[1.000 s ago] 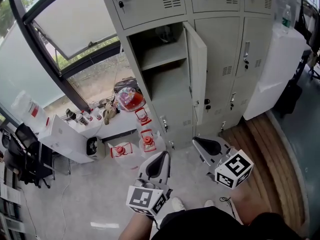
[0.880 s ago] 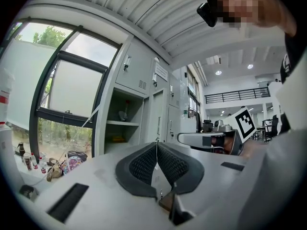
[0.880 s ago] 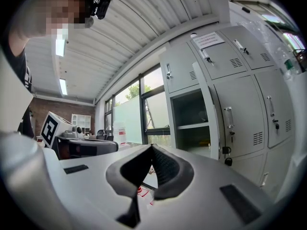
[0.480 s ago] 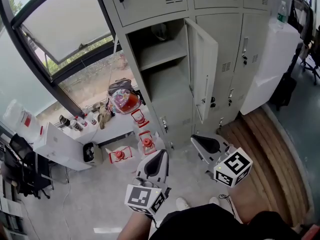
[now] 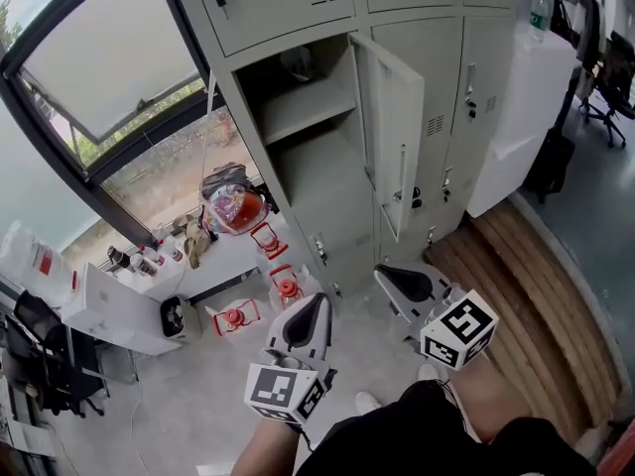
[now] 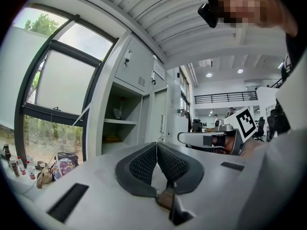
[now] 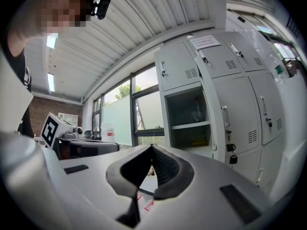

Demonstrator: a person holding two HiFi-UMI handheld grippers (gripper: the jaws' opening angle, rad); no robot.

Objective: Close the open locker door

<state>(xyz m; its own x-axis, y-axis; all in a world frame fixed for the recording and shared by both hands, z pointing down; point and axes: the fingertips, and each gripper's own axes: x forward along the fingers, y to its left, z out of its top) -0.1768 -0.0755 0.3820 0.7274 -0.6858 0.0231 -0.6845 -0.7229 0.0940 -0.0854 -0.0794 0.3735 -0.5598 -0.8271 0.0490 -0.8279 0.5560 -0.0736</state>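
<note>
I face a grey sheet-metal locker bank (image 5: 268, 3) with louvred vents. Its flat rectangular door (image 5: 392, 132) stands swung out, well beyond my tools. My left gripper (image 5: 317, 303) and right gripper (image 5: 385, 274) hold nothing, ribbed black pads pressed together. The print on the paper notice (image 7: 207, 42) is illegible.

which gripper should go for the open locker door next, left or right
Right, probably. The right gripper sits just below the open locker door, on its handle side. The left gripper is further left, before the open compartment. Both are shut and empty.
</note>
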